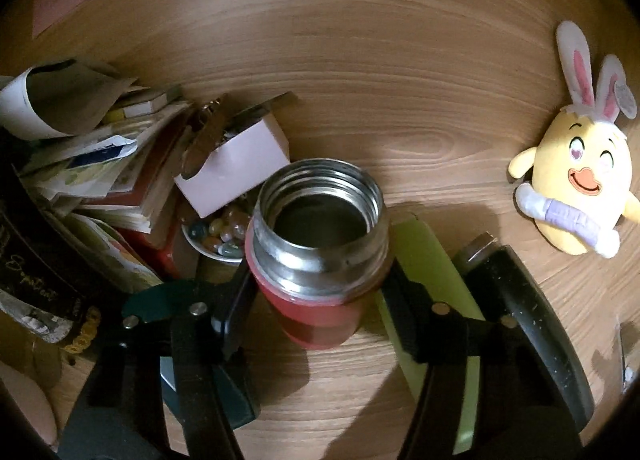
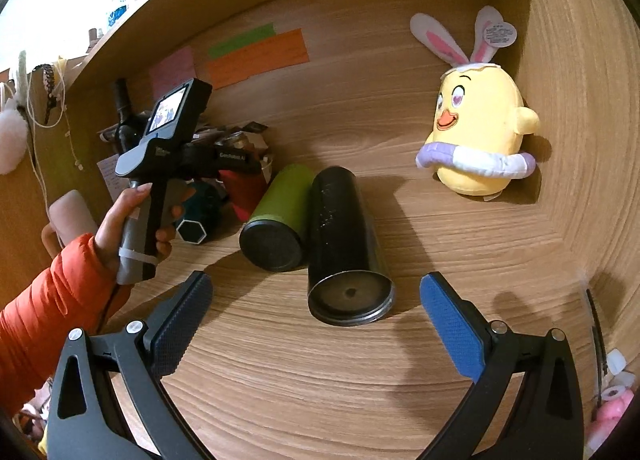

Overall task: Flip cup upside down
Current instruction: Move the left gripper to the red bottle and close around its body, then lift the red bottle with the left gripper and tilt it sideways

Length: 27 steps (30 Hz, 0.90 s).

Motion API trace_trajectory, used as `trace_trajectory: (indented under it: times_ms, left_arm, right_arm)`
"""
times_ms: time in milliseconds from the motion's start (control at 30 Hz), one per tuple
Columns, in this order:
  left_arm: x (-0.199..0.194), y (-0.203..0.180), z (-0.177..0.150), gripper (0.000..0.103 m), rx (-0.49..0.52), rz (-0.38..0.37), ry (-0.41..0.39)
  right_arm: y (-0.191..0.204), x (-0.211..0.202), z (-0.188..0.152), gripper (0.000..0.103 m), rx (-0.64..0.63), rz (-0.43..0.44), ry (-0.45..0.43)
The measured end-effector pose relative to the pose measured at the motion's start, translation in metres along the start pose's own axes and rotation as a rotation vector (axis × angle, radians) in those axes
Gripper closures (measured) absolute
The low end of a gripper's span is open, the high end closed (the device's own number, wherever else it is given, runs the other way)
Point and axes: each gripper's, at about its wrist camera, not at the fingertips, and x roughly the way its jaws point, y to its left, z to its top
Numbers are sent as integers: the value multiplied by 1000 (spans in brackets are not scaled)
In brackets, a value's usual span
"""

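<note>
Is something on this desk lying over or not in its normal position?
Yes. The green cup and the black cup lie on their sides, touching. The red cup stands upright, mouth open, between the left gripper fingers.

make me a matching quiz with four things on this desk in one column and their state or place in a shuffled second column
Things:
1. red cup
2. green cup
3. black cup
4. chick plush

States or places:
A. lying on its side, nearest the right hand-held gripper
B. standing by the right wall of the shelf
C. upright, mouth up, between the fingers of the left hand-held gripper
D. lying on its side, between the red cup and the black cup

Pairs: 1-C, 2-D, 3-A, 4-B
</note>
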Motion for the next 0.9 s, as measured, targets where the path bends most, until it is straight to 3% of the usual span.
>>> trace_trajectory:
  times_ms: [267,400,733,900]
  left_arm:
    - [-20,-9,-15,42,40,-13,-1]
    - [-48,-13,-31,42,90,-19,-29]
    - [-125,-13,-81,42,114,-134,34]
    - [-150,-30,-107,42,134,-152,26]
  right_arm:
    - [6,-8,-2,0,-20,-5,-3]
    - [11,-10,-4,0,-32,1,0]
    - [30,-20,-21,0,-61,54,18]
    - [37,-29,-33,0,-64,91,25]
